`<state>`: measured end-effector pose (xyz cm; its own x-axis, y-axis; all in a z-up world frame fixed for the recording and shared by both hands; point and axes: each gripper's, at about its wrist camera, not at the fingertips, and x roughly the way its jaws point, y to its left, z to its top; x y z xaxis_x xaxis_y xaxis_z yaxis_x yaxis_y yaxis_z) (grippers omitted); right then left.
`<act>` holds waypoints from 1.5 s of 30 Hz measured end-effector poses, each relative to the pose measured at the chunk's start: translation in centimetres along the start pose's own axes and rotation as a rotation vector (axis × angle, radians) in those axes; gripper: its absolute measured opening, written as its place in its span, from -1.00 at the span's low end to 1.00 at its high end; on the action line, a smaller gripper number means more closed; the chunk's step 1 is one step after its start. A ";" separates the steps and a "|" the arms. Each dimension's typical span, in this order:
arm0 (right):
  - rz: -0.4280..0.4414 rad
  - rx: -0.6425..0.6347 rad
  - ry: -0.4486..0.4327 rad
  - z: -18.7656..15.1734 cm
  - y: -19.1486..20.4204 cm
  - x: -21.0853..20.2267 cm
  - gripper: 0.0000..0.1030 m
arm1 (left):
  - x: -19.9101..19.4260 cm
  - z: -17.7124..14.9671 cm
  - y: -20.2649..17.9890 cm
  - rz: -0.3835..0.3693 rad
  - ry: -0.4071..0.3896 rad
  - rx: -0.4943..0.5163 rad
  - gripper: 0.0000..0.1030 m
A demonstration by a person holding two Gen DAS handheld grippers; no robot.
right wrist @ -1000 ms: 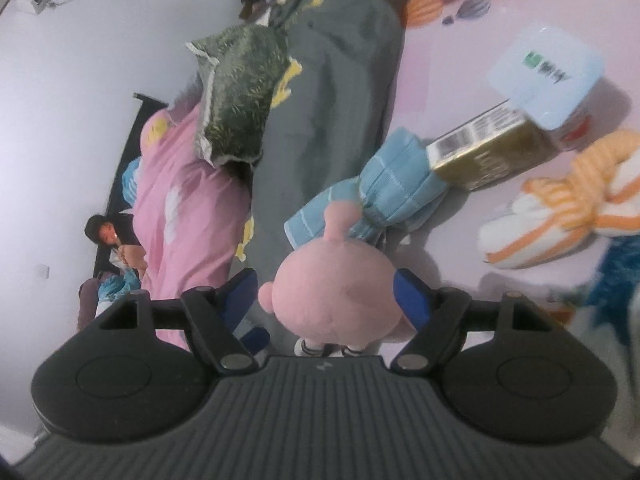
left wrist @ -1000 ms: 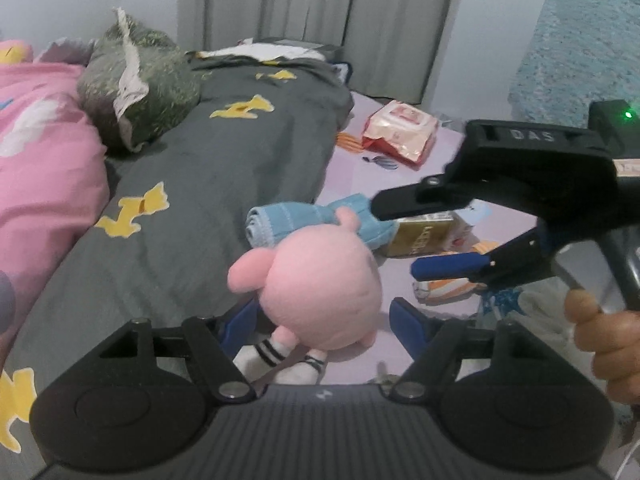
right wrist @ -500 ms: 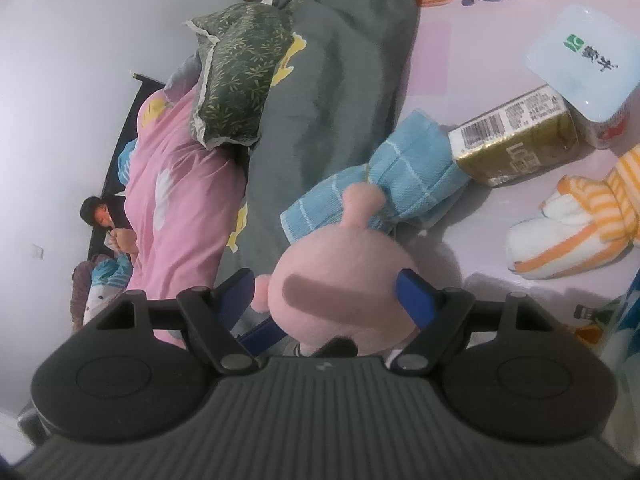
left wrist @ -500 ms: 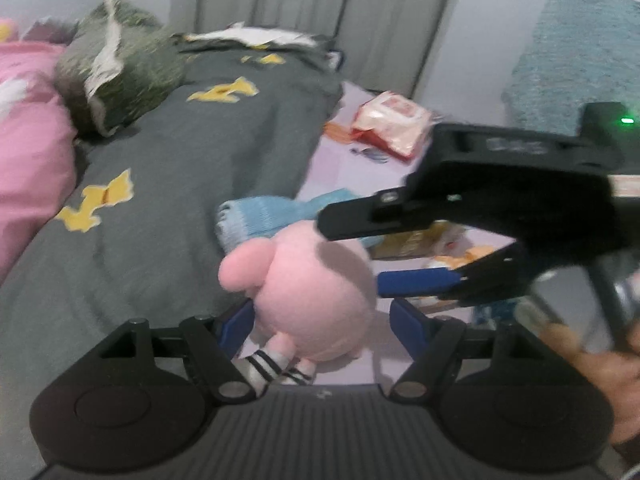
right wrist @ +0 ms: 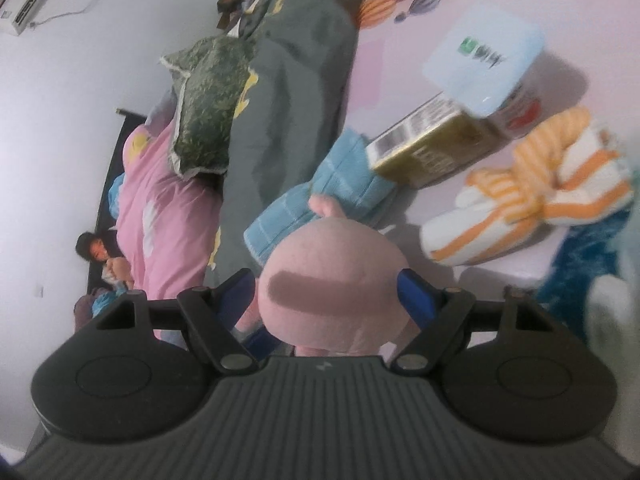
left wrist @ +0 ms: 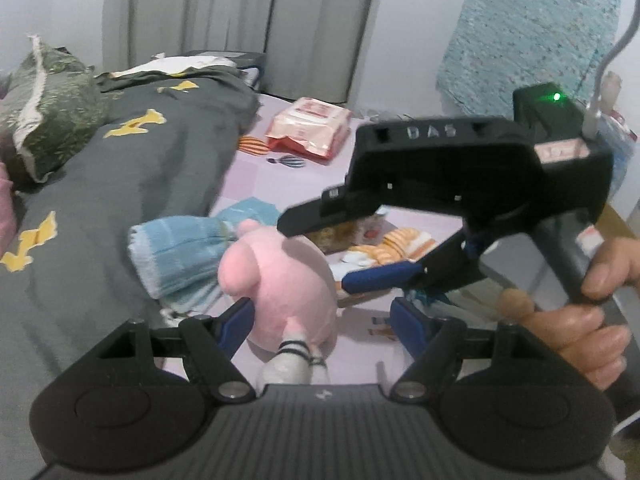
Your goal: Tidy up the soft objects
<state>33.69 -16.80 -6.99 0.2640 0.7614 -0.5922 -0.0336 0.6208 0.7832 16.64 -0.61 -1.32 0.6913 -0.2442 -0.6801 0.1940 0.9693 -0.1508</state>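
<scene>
A pink plush toy with striped legs sits between the blue fingers of my left gripper, whose jaws stand wide and do not press it. My right gripper reaches in from the right, its fingers above and below the toy's head. In the right wrist view the pink plush fills the gap of the right gripper, touching the right pad. A rolled blue towel lies just behind the toy. An orange-striped plush lies to the right.
A grey duvet with yellow shapes and a green pillow lie left. A gold box, a plastic tub and a red-white packet lie on the lilac sheet. A blue furry item is at right.
Both grippers have closed in around the pink plush. The right gripper has moved further left over the toy's head, and the toy now fills its gap.
</scene>
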 end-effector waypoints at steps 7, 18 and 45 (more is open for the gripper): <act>-0.049 -0.071 -0.080 -0.2 0.9 -2.7 0.54 | 0.3 0.2 -1.4 -0.042 -0.039 0.030 0.46; -0.151 -0.152 -0.017 1.8 1.8 -0.2 0.54 | 2.1 0.4 -0.8 -0.046 -0.065 -0.009 0.43; -0.036 -0.053 0.004 3.7 1.0 1.1 0.45 | -0.6 -0.2 2.0 0.038 -0.082 -0.069 0.42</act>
<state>37.55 -16.04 -6.16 0.2621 0.7387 -0.6210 -0.0746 0.6571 0.7501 16.50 1.48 -1.36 0.7526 -0.2058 -0.6255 0.1201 0.9769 -0.1768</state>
